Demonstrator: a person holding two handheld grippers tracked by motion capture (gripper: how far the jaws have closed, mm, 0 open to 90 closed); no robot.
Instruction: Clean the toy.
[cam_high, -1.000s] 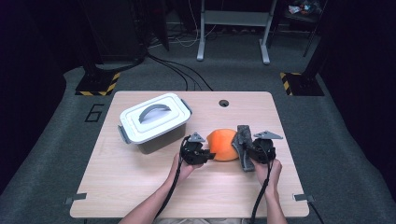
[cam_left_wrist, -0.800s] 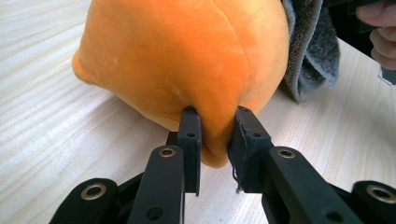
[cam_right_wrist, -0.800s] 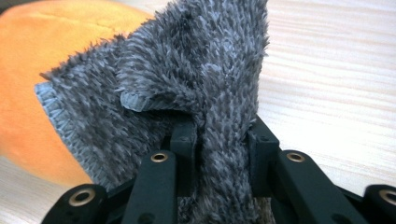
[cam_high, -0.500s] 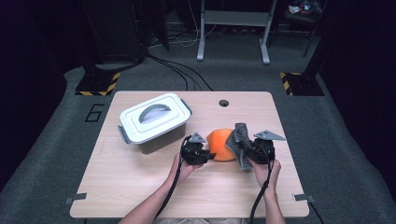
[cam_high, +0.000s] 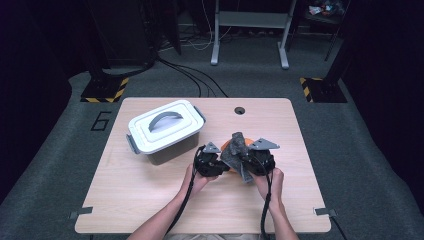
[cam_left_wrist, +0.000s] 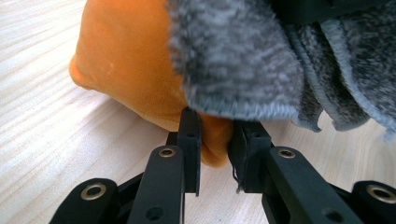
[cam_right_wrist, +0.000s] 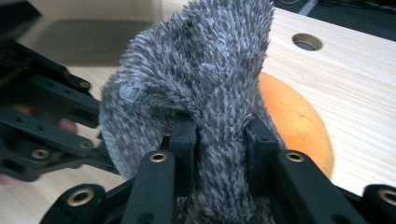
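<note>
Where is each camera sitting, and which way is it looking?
High view: sits above the person's side, looking forward and down on the table; both forearms, the left gripper and the right gripper show.
Left gripper view: rides the left gripper, looking along its jaws, which pinch the orange soft thing.
Right gripper view: rides the right gripper, looking along its jaws, which clamp the grey fluffy cloth.
Both gripper views share the orange thing and grey cloth.

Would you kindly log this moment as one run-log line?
left gripper: shut on orange plush | right gripper: shut on grey cloth | cloth over plush | lidded white box: untouched on table
</note>
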